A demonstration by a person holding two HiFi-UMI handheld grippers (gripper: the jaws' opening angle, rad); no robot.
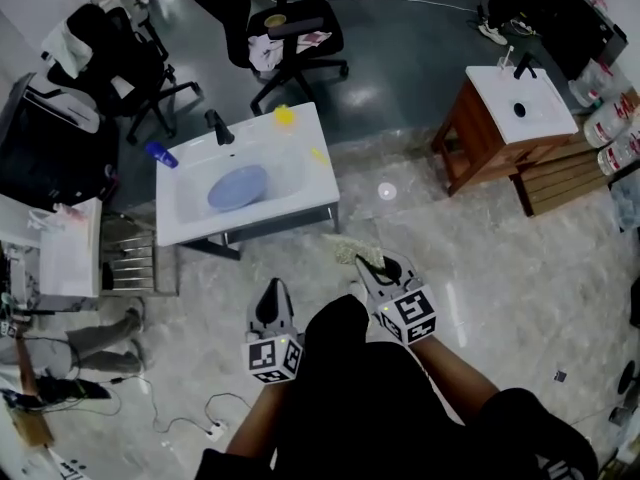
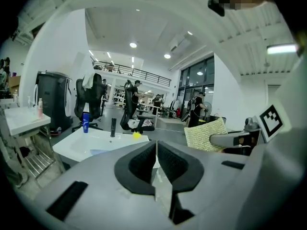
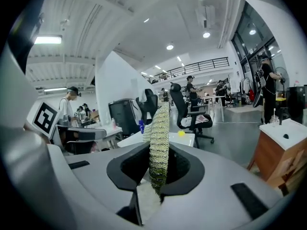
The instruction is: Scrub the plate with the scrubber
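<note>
Plate point(image 1: 238, 186) in sink point(image 1: 300, 158) | tap point(image 1: 219, 126) on its far rim | bottle point(image 1: 160, 154) at left corner | chair point(image 1: 295, 28) behind sink | second sink point(image 1: 545, 118) right

We hold the left gripper point(image 1: 271, 290) and right gripper point(image 1: 368, 263) side by side before the torso. Left jaws are pressed together; right jaws clamp the scrubber point(image 3: 159, 138), apparently near its lower edge.

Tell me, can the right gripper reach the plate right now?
Probably not yet: the right gripper, holding the scrubber, is well short of the sink with the plate. Nothing blocks the way, though.
</note>
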